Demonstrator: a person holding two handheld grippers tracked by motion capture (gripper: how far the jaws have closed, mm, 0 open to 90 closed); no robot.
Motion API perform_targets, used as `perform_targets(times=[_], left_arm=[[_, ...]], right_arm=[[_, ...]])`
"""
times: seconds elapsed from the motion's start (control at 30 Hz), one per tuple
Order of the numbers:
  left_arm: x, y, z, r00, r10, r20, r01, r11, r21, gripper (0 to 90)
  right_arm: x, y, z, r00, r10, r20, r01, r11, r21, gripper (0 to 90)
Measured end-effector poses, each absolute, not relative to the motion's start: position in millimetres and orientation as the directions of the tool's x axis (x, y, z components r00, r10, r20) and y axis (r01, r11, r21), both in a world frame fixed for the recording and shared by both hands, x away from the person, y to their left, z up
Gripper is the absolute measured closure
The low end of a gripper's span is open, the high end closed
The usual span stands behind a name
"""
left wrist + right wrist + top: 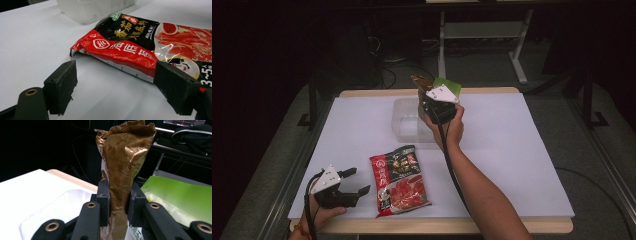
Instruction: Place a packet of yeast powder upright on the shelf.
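Two fingers [103, 202] — brown packet [122, 157] between

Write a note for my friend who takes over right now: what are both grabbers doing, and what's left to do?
Right gripper: jaws shut on a crumpled brown snack packet, held upright in the air over the far side of the table, by the clear plastic container.
Left gripper: jaws open, nothing between them, low over the white table cover at the near left corner, beside the red hotpot-base packet.
Green packet: just beyond the brown one.
Done: brown packet picked up.
Left, probably: set it into the container, which looks empty; the red packet still lies flat on the table.
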State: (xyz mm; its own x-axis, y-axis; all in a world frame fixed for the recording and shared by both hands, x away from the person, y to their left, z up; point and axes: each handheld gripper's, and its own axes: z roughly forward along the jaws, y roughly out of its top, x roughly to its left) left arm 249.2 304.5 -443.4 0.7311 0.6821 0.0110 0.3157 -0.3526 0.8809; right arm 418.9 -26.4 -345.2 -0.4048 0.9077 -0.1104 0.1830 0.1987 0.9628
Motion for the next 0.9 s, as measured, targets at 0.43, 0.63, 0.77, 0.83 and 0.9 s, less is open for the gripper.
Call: perform_targets(times=[0.43, 0.63, 0.77, 0.83, 0.9], left_arm=[[249.3, 304.5, -443.8, 0.736, 0.677, 0.0, 0.32, -0.347, 0.882, 18.7], [250.3, 302.7, -444.6, 0.734, 0.68, -0.001, 0.326, -0.351, 0.878, 18.7], [250.5, 302.7, -444.3, 0.724, 0.69, 0.005, 0.324, -0.347, 0.88, 18.7], [250.9, 303.8, -444.3, 0.72, 0.694, 0.005, 0.326, -0.344, 0.881, 18.7], [251.0, 304.2, -444.3, 0.721, 0.693, 0.004, 0.326, -0.344, 0.881, 18.7]], right_arm=[[423.4, -19.7, -358.3, -0.43, 0.9, -0.071, 0.231, 0.186, 0.955, 73.9], [415.1, -22.7, -369.7, -0.464, 0.882, -0.084, 0.228, 0.211, 0.951, 73.4], [415.6, -28.9, -381.3, -0.471, 0.88, -0.061, 0.274, 0.212, 0.938, 73.4], [415.5, -34.5, -384.2, -0.477, 0.878, -0.04, 0.284, 0.197, 0.938, 73.1], [414.6, -38.7, -385.6, -0.482, 0.876, -0.03, 0.289, 0.191, 0.938, 72.8]])
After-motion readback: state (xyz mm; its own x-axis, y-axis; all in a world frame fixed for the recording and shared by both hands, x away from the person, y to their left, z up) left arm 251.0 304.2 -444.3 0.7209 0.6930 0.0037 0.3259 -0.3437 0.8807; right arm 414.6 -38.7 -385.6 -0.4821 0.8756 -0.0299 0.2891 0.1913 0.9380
